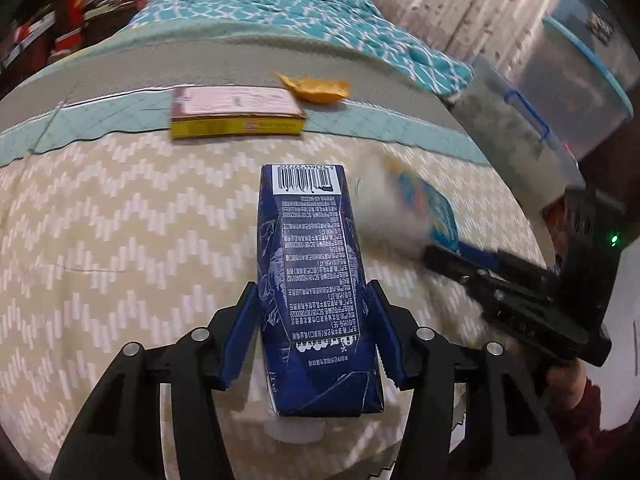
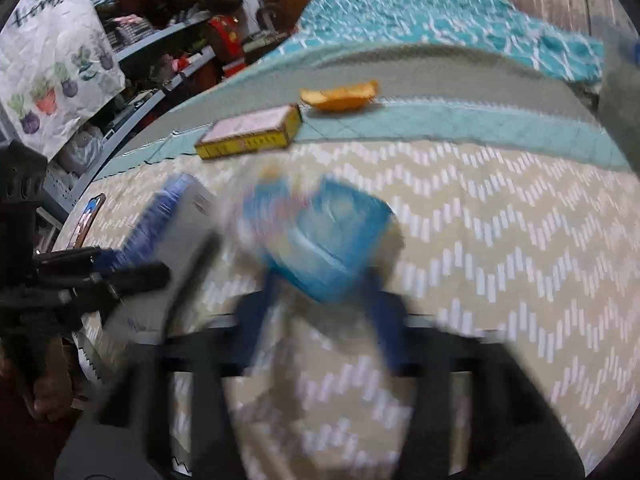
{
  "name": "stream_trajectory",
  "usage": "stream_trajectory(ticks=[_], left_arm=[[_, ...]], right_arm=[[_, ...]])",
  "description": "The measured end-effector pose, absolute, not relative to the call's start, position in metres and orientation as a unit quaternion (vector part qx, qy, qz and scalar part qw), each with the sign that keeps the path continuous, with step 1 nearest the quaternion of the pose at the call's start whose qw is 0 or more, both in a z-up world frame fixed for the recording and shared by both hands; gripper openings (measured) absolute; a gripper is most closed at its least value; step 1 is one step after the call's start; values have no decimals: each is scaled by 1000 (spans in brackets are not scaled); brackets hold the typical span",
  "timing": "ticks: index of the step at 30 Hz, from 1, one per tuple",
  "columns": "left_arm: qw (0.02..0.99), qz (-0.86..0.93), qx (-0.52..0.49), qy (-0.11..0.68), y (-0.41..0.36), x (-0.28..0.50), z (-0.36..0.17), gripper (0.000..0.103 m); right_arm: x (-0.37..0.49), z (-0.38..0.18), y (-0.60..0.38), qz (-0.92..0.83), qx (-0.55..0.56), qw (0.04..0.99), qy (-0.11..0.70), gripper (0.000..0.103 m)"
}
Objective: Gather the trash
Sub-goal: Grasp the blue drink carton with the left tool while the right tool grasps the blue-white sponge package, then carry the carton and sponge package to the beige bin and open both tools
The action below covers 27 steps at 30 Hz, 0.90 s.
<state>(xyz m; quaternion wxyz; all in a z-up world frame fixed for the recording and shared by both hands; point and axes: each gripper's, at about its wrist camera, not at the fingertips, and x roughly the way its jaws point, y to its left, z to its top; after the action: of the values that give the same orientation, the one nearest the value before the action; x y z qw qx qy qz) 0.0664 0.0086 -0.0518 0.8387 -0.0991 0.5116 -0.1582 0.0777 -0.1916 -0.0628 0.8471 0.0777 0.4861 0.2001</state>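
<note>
My left gripper (image 1: pixel 314 340) is shut on a dark blue drink carton (image 1: pixel 316 276) with a barcode at its far end, held above the beige zigzag bedspread (image 1: pixel 120 220). My right gripper (image 2: pixel 324 308) is shut on a light blue crinkly wrapper (image 2: pixel 328 236); the view is blurred by motion. The right gripper (image 1: pixel 452 258) and wrapper (image 1: pixel 424 208) show in the left wrist view, right of the carton. The left gripper (image 2: pixel 132 264) and carton (image 2: pixel 160 216) show at the left of the right wrist view. A yellow flat box (image 1: pixel 236 110) and an orange peel (image 1: pixel 316 88) lie on the bed's far side.
A teal patterned blanket (image 1: pixel 304 8) lies on the far side of the bed. Clear plastic storage bins (image 1: pixel 560 92) stand at the right. Cluttered shelves (image 2: pixel 168 40) and a white "home" cloth (image 2: pixel 52 64) are at the left. A phone (image 2: pixel 86 220) lies at the bed's left edge.
</note>
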Motion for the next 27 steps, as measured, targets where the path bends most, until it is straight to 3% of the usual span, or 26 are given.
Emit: stream_trajectory(ticks=[3, 6, 7, 9, 13, 25, 26, 27], left_arm=[[833, -156, -122, 516, 16, 71, -53, 51], [838, -151, -110, 513, 12, 74, -52, 51], [840, -149, -106, 511, 9, 76, -52, 51], [840, -147, -107, 511, 8, 79, -52, 51], [840, -148, -116, 510, 11, 79, -53, 51], [845, -149, -104, 503, 6, 78, -53, 53], [847, -148, -97, 502, 4, 77, -53, 52], [847, -149, -90, 501, 0, 78, -53, 52]], right_arm=[[67, -58, -202, 190, 88, 852, 480, 30], [44, -49, -192, 268, 96, 838, 466, 38], [40, -46, -191, 277, 87, 840, 459, 55], [37, -37, -199, 257, 70, 866, 424, 81], [59, -29, -219, 244, 71, 875, 412, 99], [100, -58, -164, 264, -15, 840, 475, 98], [100, -61, -163, 260, -23, 839, 478, 92], [99, -62, -164, 255, -32, 841, 476, 70]])
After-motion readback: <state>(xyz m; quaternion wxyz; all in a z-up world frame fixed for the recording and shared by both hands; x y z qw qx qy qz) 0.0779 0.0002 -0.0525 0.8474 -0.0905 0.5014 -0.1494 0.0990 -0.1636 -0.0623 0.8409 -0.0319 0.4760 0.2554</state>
